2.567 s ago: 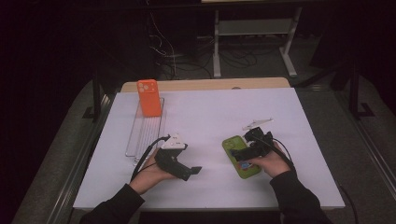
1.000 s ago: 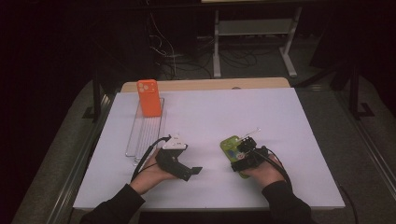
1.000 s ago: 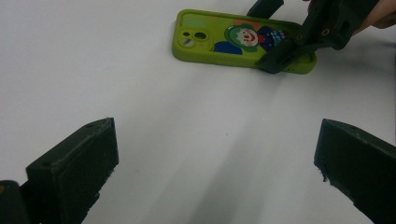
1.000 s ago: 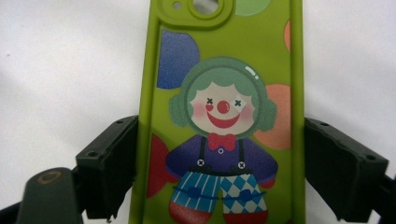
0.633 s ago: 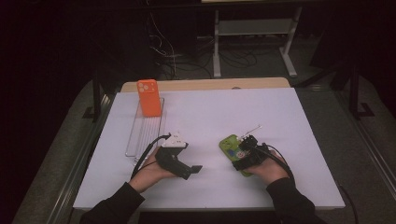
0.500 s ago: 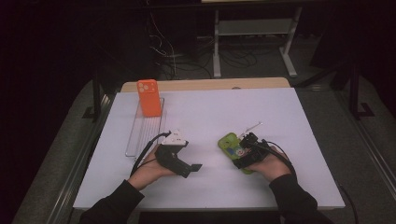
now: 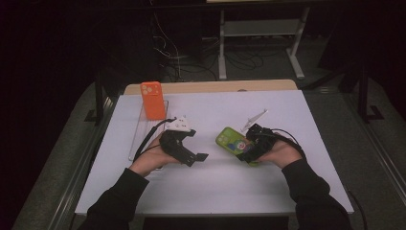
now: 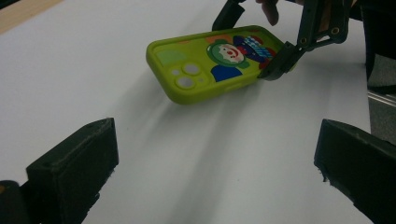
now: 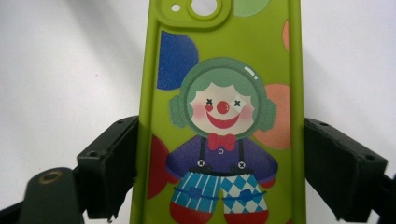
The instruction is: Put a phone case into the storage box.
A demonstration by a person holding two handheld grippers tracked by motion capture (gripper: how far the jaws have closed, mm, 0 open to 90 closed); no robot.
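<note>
A person seated at a white table (image 7: 287, 115) grips a lime-green phone case (image 7: 233, 143) in the right claw (image 7: 246, 152), its two black jaws clamped against the case's long edges near the bottom end, as the right gripper view shows the pads pressed to either side of a printed clown in green earmuffs, red bow tie and checked blue trousers. The case sits right of the table's centre, its camera end pointing away from the right hand (image 7: 280, 153); in the left gripper view it is tilted, the held end raised off the white surface and the camera end low, a shadow beneath it. The left claw (image 7: 196, 157) is held in the left hand (image 7: 151, 160) just left of the case, apart from it, jaws spread wide with nothing between them and aimed toward the case. Farther back on the left, an orange phone case (image 7: 153, 99) stands upright at the far end of a clear tray (image 7: 136, 143). Dark sleeves enter from the bottom edge of the high view.
</note>
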